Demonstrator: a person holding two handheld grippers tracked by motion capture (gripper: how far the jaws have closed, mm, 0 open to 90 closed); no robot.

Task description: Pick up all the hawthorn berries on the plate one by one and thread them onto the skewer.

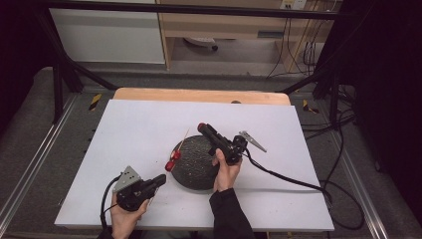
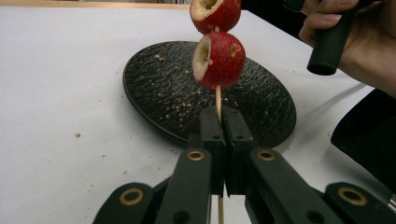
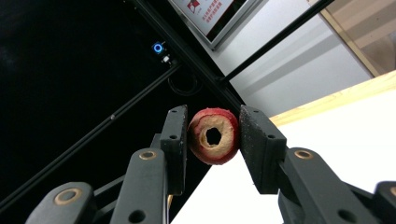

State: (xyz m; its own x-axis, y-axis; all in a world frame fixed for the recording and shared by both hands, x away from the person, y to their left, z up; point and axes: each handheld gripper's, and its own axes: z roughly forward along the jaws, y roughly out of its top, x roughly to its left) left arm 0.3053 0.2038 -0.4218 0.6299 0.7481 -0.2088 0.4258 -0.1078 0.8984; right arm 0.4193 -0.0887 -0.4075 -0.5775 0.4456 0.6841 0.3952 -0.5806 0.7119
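Both grippers point(image 2: 223, 135) point(image 3: 212, 140) clamped: skewer point(image 2: 218, 100), apparently fruit point(image 3: 214, 136)

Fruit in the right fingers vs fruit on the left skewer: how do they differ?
The loose fruit is off the stick, pinched directly between the right gripper fingers; the two skewered fruits sit on the skewer, and the left gripper clamps only that stick. The loose one's hole is empty; theirs hold the skewer. All are red and cored.

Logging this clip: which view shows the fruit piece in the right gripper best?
The right gripper view: the cored red fruit piece sits close up, clamped between the fingers. The high view shows it as a small red spot at the tip.
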